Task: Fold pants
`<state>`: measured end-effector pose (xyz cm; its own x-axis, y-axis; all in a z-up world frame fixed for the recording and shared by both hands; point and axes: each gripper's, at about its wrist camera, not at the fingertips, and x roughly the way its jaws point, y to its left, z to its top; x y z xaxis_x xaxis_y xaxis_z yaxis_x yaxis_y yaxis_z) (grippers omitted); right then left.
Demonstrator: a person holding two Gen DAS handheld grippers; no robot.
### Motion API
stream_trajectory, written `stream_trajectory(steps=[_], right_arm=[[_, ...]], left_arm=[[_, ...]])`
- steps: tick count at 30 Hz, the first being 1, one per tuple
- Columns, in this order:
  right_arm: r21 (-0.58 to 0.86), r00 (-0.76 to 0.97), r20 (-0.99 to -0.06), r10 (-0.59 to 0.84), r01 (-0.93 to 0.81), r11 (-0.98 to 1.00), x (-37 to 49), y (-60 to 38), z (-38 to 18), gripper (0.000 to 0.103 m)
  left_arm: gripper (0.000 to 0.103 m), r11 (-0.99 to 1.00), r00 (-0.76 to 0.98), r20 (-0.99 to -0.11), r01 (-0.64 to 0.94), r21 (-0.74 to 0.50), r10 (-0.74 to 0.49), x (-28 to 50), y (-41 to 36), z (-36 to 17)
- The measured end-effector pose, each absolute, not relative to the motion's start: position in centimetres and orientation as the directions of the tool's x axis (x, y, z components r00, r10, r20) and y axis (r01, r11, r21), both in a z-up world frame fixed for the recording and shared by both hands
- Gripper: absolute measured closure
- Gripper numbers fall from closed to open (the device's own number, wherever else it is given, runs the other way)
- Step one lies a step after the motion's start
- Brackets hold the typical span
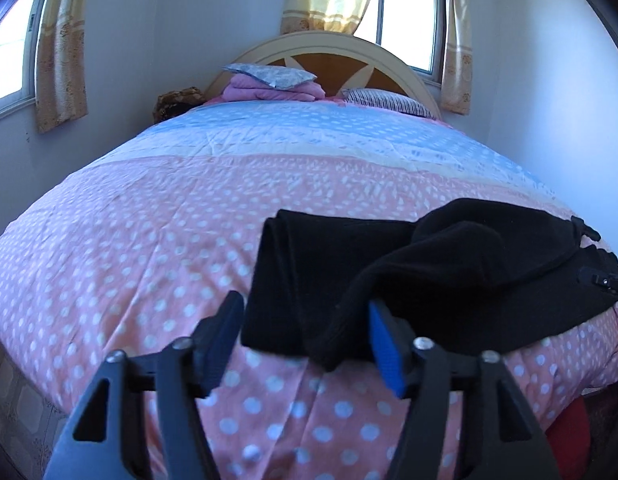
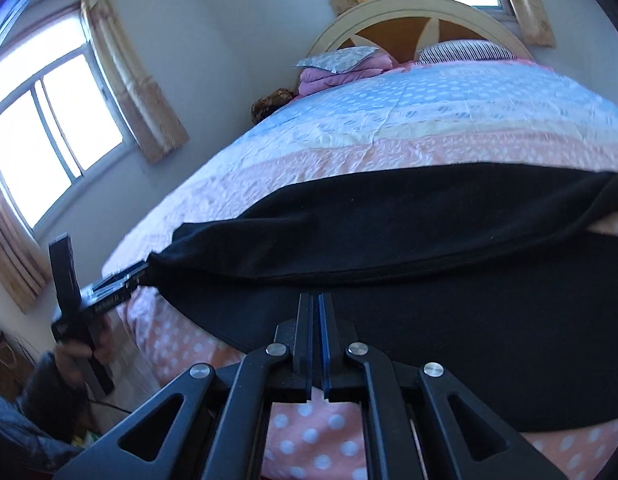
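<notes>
Pants (image 1: 389, 272) (black, half folded) lie on the dotted bedspread (image 1: 129, 240) between the spread jaws of the left gripper (image 1: 305, 320), while the right gripper (image 2: 315, 300) is clenched on their edge, pillows (image 1: 269, 74) far ahead.

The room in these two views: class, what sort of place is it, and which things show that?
Most likely a home bedroom: a bed under a polka-dot quilt, a rounded headboard with pillows against it, and curtained windows.

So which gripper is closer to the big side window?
Left. The left gripper is at the pants' end, on the side of the bed by the window. The right gripper pinches them farther from it.
</notes>
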<state>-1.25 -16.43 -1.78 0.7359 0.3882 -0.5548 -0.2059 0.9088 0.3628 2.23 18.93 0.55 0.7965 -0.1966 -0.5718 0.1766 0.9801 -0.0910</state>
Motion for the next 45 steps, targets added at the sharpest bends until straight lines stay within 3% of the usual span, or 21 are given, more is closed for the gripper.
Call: stream_trajectory(steps=[5, 9, 14, 17, 19, 21, 24, 29, 32, 33, 37, 39, 45], right_arm=[[0.527, 0.729, -0.502, 0.465, -0.168, 0.833, -0.7, -17.1, -3.0, 0.099], [0.645, 0.721, -0.440, 0.535, -0.161, 0.747, -0.5, -17.3, -3.3, 0.099], [0.671, 0.708, -0.381, 0.594, -0.230, 0.705, -0.4, -15.8, -2.3, 0.098], [0.688, 0.708, -0.358, 0.609, -0.241, 0.684, -0.4, -15.3, -2.2, 0.095], [0.705, 0.702, -0.346, 0.623, -0.243, 0.666, -0.5, -15.1, -2.5, 0.075], [0.738, 0.695, -0.320, 0.644, -0.244, 0.630, -0.9, -15.2, -3.1, 0.017], [0.764, 0.711, -0.266, 0.651, -0.256, 0.592, -1.8, -15.4, -3.4, 0.014], [0.708, 0.726, -0.334, 0.601, -0.228, 0.669, -2.1, -15.1, -2.8, 0.014], [0.689, 0.725, -0.349, 0.594, -0.231, 0.687, -2.2, -15.2, -2.9, 0.014], [0.681, 0.725, -0.357, 0.589, -0.230, 0.695, -2.3, -15.1, -3.0, 0.014], [0.634, 0.729, -0.401, 0.555, -0.216, 0.742, -2.4, -14.7, -3.4, 0.015], [0.631, 0.729, -0.409, 0.548, -0.209, 0.747, -2.4, -14.8, -3.6, 0.015], [0.649, 0.741, -0.416, 0.527, -0.164, 0.743, -2.2, -16.4, -4.0, 0.015]], left_arm=[[0.036, 0.983, 0.789, -0.587, 0.167, -0.080, -0.182, 0.5, 19.1, 1.1], [0.036, 0.955, 0.768, -0.572, 0.270, -0.120, -0.289, -1.4, 17.5, 2.1], [0.036, 0.842, 0.642, -0.547, 0.380, -0.382, -0.537, -1.4, 15.8, 1.4], [0.023, 0.819, 0.638, -0.538, 0.290, -0.494, -0.551, 0.1, 16.3, 0.0], [0.017, 0.820, 0.661, -0.548, 0.191, -0.539, -0.513, 1.0, 16.9, -0.6], [0.008, 0.796, 0.667, -0.547, 0.116, -0.593, -0.505, 1.7, 17.5, -1.1], [0.006, 0.757, 0.674, -0.526, 0.078, -0.648, -0.519, 2.3, 17.9, -1.4], [0.006, 0.662, 0.742, -0.436, 0.014, -0.749, -0.509, 2.7, 19.6, -1.0], [0.008, 0.627, 0.739, -0.428, -0.009, -0.779, -0.521, 3.3, 19.8, -1.4], [0.015, 0.623, 0.737, -0.433, -0.021, -0.782, -0.519, 3.7, 19.9, -1.6], [0.074, 0.601, 0.715, -0.425, -0.009, -0.799, -0.554, 4.4, 20.1, -2.3], [0.086, 0.589, 0.716, -0.411, 0.000, -0.808, -0.564, 4.5, 20.4, -2.6], [0.090, 0.660, 0.728, -0.445, 0.015, -0.751, -0.523, 4.7, 20.8, -1.4]])
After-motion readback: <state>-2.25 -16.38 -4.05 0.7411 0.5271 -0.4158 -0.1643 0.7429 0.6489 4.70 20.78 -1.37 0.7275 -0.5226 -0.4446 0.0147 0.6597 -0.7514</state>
